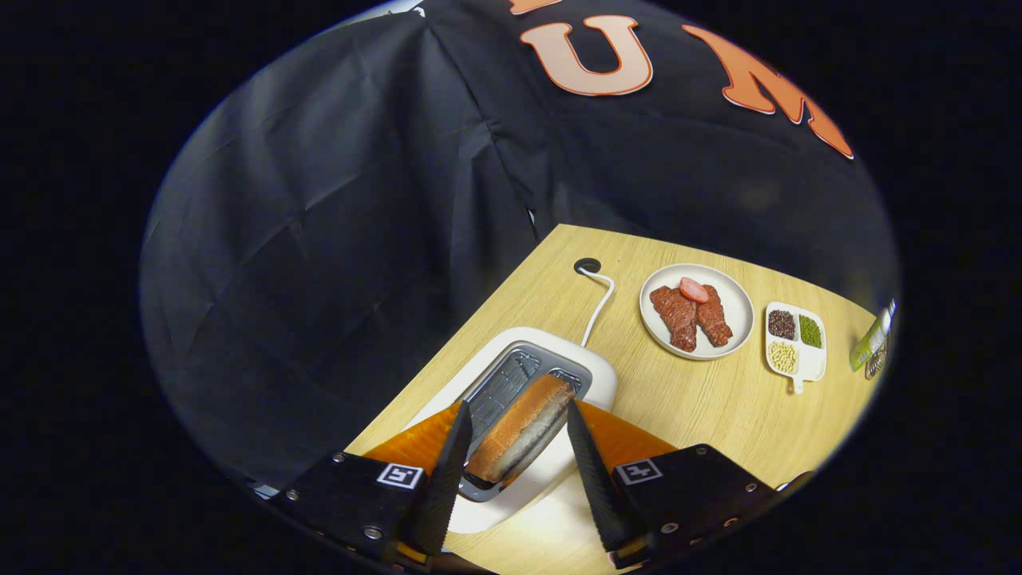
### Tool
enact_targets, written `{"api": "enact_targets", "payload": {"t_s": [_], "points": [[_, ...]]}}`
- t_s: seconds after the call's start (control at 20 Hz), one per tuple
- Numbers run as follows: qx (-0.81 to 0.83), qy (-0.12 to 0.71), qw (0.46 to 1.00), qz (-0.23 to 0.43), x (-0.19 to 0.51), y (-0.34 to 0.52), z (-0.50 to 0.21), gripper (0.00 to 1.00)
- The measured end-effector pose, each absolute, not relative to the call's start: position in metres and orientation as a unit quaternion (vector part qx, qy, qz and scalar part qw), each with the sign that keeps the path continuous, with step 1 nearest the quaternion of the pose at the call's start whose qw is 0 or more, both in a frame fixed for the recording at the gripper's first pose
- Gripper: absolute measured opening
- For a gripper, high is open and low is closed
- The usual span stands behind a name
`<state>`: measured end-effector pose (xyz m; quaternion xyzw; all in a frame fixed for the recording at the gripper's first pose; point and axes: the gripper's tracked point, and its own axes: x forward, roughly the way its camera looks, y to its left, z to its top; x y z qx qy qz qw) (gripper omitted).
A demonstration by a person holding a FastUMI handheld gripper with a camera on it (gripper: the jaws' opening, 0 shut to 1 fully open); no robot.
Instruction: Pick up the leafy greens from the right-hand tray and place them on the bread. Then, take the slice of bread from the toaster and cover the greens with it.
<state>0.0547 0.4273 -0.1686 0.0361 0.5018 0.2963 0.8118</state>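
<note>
We begin at the gripper [515, 447]. Its fingers [447, 471] are spread, one on each side of the slice of bread [523, 427], with a gap visible between each finger and the crust. We judge that neither finger presses on the slice yet; the spread stance is what an approach to a grasp requires, since the slice must pass between them before closing.

The slice of bread stands on edge in the near slot of the toaster [559, 375], its upper part raised above the slot. This upright position presents two broad faces to the fingers, which is why we align them along the slot. The second slot [505, 383], beside it, holds nothing that we can see.

The toaster rests on the table [703, 407]. Its cord [597, 307] runs away to a port [588, 265] in the table top, keeping the cable out of the working area.

Farther off, a round plate [738, 303] carries slices of meat [691, 315]. Just beside it lies a small divided dish [813, 363] with three compartments of beans or grains.

From this stage we judge the bread step to be in hand. Neither the leafy greens nor the base slice can be located from this position.
</note>
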Motion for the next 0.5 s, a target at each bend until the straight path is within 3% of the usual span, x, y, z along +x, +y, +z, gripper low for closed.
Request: {"api": "enact_targets", "payload": {"t_s": [0.5], "points": [[0.036, 0.513, 0.803, 0.3, 0.0464, 0.4232, -0.1687, 0.19]]}}
